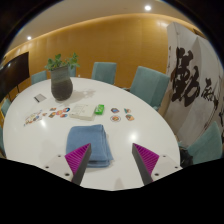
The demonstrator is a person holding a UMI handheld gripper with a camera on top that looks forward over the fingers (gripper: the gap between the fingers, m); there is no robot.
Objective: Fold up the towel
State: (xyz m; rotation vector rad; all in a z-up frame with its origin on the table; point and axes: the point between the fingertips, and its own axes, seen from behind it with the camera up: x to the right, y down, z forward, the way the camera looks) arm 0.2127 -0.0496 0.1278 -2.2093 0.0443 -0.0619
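Hovering over the white table (150, 125), tool (112, 156) released, fingers spread with nothing between. Lying just ahead: blue towel (86, 137), folded, touching the left finger's tip. Sitting beyond: potted plant (62, 78), small scattered items (118, 114). Ringing the table's far edge: teal chairs (150, 85).

One blue folded towel (88, 138) lies on one white table (150, 128). One potted plant (62, 78) stands on it. Three teal chairs show clearly beyond the table: one (104, 72), a second (150, 86), a third (39, 77). One banner (192, 85) with black characters hangs nearby. Several small items lie scattered; their number is unclear.
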